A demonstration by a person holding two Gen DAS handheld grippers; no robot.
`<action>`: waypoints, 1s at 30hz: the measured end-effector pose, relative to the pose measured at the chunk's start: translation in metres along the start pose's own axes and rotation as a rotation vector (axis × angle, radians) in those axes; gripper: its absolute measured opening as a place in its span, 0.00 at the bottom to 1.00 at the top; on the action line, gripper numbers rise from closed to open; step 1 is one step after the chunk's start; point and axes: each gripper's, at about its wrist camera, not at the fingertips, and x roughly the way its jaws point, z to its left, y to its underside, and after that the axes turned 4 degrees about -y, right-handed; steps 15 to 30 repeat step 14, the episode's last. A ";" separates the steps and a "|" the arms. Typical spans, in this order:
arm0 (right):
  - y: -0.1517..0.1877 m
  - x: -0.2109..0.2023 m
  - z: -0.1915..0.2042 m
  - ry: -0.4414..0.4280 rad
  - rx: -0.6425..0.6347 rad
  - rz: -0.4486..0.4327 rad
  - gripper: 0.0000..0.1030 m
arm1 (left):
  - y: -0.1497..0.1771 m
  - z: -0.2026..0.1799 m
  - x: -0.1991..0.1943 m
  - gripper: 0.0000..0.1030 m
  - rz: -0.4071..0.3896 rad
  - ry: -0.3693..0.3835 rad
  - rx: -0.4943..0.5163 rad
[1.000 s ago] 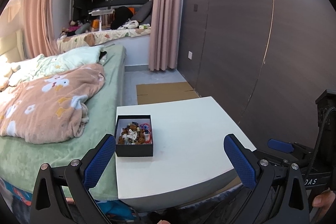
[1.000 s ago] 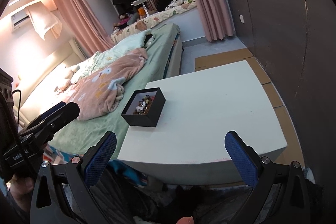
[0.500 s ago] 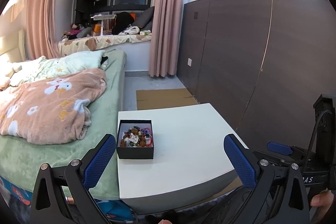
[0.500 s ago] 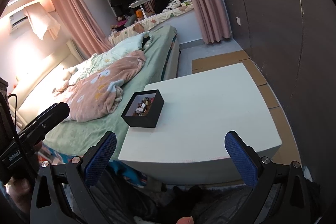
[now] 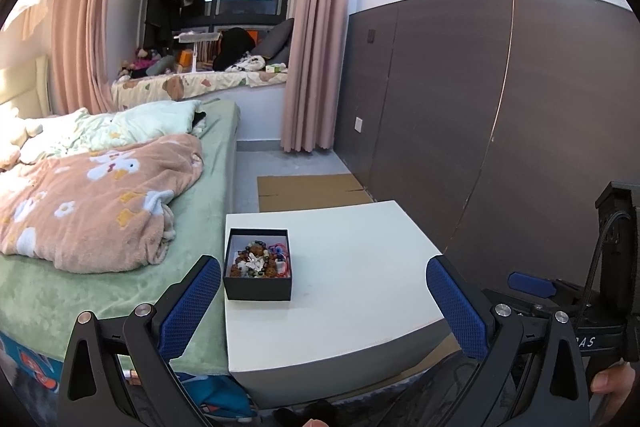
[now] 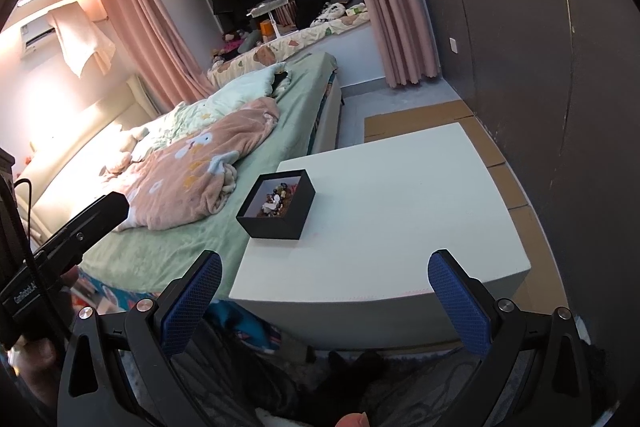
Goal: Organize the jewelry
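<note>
Box [image 5: 258, 269] upright, opening up, near-square | jewelry [image 5: 258, 261] inside | both grippers' fingers [image 5: 191, 307] spread, empty

Open black box [image 5: 258, 273] of tangled beaded jewelry [image 5: 259, 259] (upright, lidless) near table's left edge.

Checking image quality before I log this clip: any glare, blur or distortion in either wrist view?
Left wrist view: sharp, evenly lit; fisheye bows the wall panels; black box and its jewelry readable. Right wrist view: strong warm glare washes out the headboard wall; box contents small and dim; dark vignette at the corners.
</note>
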 end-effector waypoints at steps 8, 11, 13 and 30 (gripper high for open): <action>0.000 -0.013 0.005 0.009 -0.021 -0.010 1.00 | 0.001 -0.003 -0.006 0.99 -0.012 0.000 -0.002; -0.001 -0.015 0.005 0.005 -0.020 -0.009 1.00 | 0.001 -0.005 -0.008 0.99 -0.011 0.010 0.004; -0.001 -0.015 0.005 0.005 -0.019 -0.006 1.00 | 0.002 -0.005 -0.010 0.99 -0.013 0.013 0.007; -0.002 -0.015 0.005 0.007 -0.019 -0.004 1.00 | 0.001 -0.006 -0.012 0.99 -0.017 0.014 0.008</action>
